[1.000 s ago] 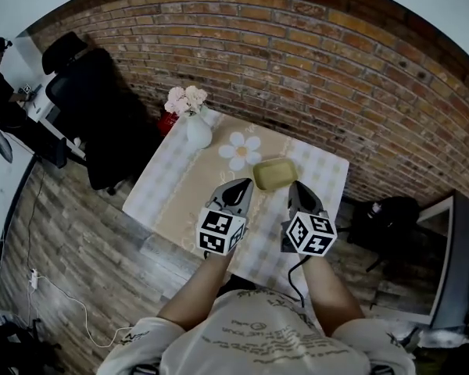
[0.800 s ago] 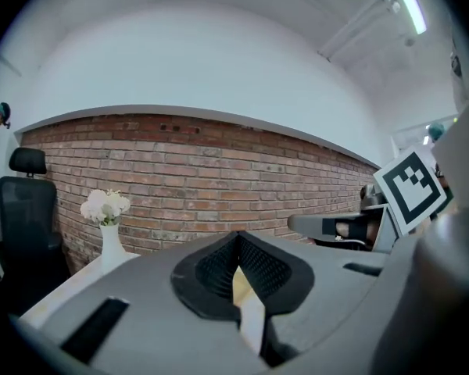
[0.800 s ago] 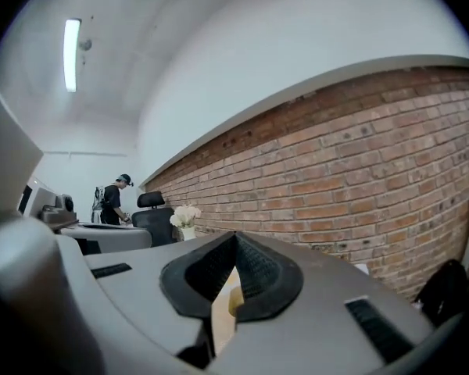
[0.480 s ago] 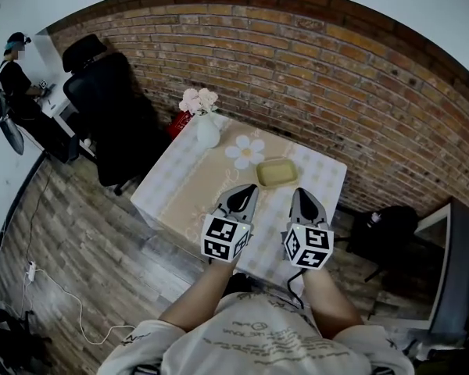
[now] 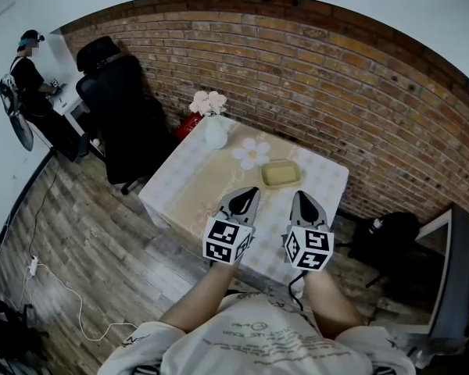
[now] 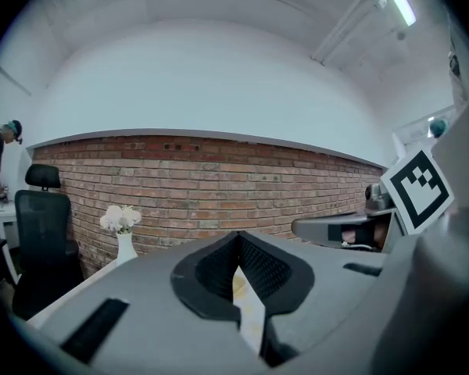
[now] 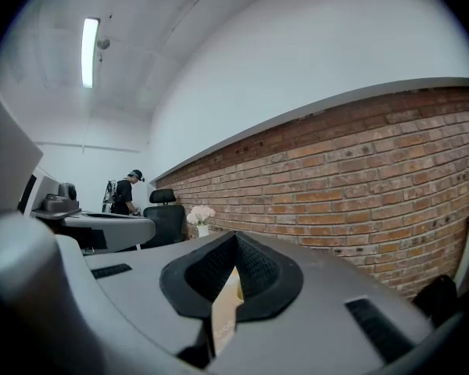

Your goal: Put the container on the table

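While head view shows container (image 5: 281,173) on table (image 5: 186,184), gripper views show left claw (image 6: 238,236), right claw (image 7: 234,238) pressed together

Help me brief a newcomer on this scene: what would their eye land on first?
The left gripper and right gripper, both shut and empty, stand out at bottom centre with their black-and-white marker cubes. Just beyond them a yellow container sits on the table, with a vase of flowers at its far corner near the brick wall.
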Demonstrator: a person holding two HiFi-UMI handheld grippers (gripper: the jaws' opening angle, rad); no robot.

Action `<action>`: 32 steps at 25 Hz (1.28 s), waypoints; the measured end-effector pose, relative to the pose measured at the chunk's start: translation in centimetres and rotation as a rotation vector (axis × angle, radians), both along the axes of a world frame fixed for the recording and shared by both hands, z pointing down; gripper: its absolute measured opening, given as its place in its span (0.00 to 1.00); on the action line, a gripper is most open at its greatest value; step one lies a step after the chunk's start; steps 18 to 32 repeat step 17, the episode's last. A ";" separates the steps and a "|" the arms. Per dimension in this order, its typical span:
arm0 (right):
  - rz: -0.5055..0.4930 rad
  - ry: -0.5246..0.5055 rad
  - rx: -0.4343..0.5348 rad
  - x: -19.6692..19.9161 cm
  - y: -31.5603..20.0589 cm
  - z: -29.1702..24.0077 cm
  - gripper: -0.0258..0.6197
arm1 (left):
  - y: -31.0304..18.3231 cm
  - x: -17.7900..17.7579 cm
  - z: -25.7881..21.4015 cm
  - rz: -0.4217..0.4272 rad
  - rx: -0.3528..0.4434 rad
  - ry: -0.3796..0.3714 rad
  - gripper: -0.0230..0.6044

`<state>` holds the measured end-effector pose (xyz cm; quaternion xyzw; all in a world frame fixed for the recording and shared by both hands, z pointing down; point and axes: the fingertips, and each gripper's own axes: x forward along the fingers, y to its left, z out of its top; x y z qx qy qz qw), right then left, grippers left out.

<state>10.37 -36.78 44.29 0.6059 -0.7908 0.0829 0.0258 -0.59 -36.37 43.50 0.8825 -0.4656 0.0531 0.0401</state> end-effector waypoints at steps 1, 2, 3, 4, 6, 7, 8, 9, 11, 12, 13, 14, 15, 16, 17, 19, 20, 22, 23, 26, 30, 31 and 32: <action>0.003 -0.004 0.001 -0.2 0.0 -0.1 0.04 | 0.0 -0.2 -0.1 0.002 0.001 -0.003 0.05; 0.007 -0.008 0.000 -0.4 0.1 -0.1 0.04 | 0.0 -0.4 -0.2 0.005 0.002 -0.006 0.05; 0.009 -0.011 -0.001 -0.5 0.2 -0.1 0.04 | 0.0 -0.5 -0.3 0.008 0.002 -0.007 0.05; 0.010 -0.010 -0.001 -0.8 0.3 -0.1 0.04 | 0.1 -0.7 -0.4 0.010 0.002 -0.007 0.05; 0.003 0.004 0.007 -1.3 0.7 -0.3 0.04 | 0.2 -1.0 -0.7 0.010 0.008 -0.006 0.05; -0.002 0.012 0.012 -1.6 0.8 -0.5 0.04 | 0.2 -1.1 -0.8 0.009 0.010 -0.005 0.05; -0.004 0.018 0.017 -1.9 1.0 -0.6 0.04 | 0.1 -1.3 -0.8 0.009 0.009 -0.002 0.05; -0.005 0.021 0.018 -2.1 1.1 -0.7 0.04 | 0.2 -1.4 -0.8 0.009 0.007 0.001 0.05; -0.005 0.024 0.014 -2.3 1.4 -0.6 0.04 | 0.3 -1.7 -0.7 0.011 0.004 0.007 0.05; -0.003 0.024 0.010 -2.4 1.5 -0.5 0.04 | 0.4 -1.8 -0.6 0.013 0.003 0.009 0.05; -0.001 0.024 0.006 -2.4 1.5 -0.4 0.04 | 0.5 -1.9 -0.5 0.014 0.001 0.010 0.05; 0.002 0.023 0.004 -2.4 1.5 -0.3 0.04 | 0.6 -1.9 -0.4 0.016 -0.001 0.010 0.05; 0.005 0.022 0.002 -2.4 1.5 -0.3 0.04 | 0.6 -2.0 -0.3 0.017 -0.002 0.009 0.05; 0.007 0.022 0.001 -2.4 1.5 -0.2 0.04 | 0.7 -2.0 -0.3 0.018 -0.003 0.008 0.05; 0.010 0.022 0.000 -2.4 1.5 -0.2 0.04 | 0.7 -2.1 -0.2 0.019 -0.005 0.008 0.05; 0.010 0.022 0.000 -2.4 1.5 -0.2 0.04 | 0.7 -2.1 -0.2 0.019 -0.005 0.008 0.05; 0.010 0.022 0.000 -2.4 1.5 -0.2 0.04 | 0.7 -2.1 -0.2 0.019 -0.005 0.008 0.05; 0.010 0.022 0.000 -2.4 1.5 -0.2 0.04 | 0.7 -2.1 -0.2 0.019 -0.005 0.008 0.05; 0.010 0.022 0.000 -2.4 1.5 -0.2 0.04 | 0.7 -2.1 -0.2 0.019 -0.005 0.008 0.05; 0.010 0.022 0.000 -2.4 1.5 -0.2 0.04 | 0.7 -2.1 -0.2 0.019 -0.005 0.008 0.05; 0.010 0.022 0.000 -2.4 1.5 -0.2 0.04 | 0.7 -2.1 -0.2 0.019 -0.005 0.008 0.05; 0.010 0.022 0.000 -2.4 1.5 -0.2 0.04 | 0.7 -2.1 -0.2 0.019 -0.005 0.008 0.05; 0.010 0.022 0.000 -2.4 1.5 -0.2 0.04 | 0.7 -2.1 -0.2 0.019 -0.005 0.008 0.05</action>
